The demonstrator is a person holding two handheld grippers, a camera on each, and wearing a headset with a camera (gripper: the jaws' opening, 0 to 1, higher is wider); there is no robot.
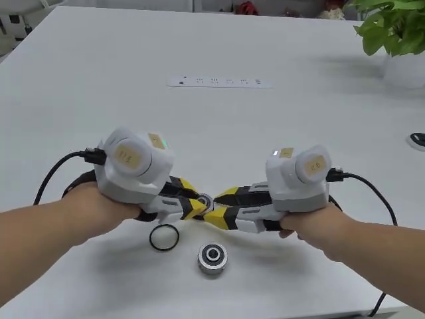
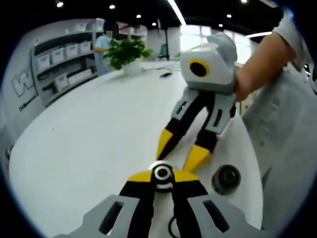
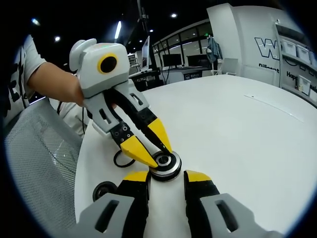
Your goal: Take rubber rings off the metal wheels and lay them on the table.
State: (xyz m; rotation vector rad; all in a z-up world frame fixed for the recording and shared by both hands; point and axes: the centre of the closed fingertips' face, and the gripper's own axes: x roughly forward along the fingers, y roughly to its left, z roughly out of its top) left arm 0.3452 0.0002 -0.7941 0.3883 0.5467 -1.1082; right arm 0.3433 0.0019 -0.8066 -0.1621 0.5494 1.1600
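Over table (image 1: 265,40), left gripper (image 2: 162,176) jaws clamping metal wheel (image 3: 166,165), right gripper (image 3: 167,178) jaws parted beside it

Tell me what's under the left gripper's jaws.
A black rubber ring lies flat on the table below the left gripper and its wheel. The jaws cover part of it in the right gripper view.

I see bright, even light coming from the long ceiling strip lights (image 2: 174,10). The matte white bench (image 1: 265,126) shows no hard glare, just soft, faint shadows. Both gripper views bow heavily at the edges, and their backgrounds go soft.
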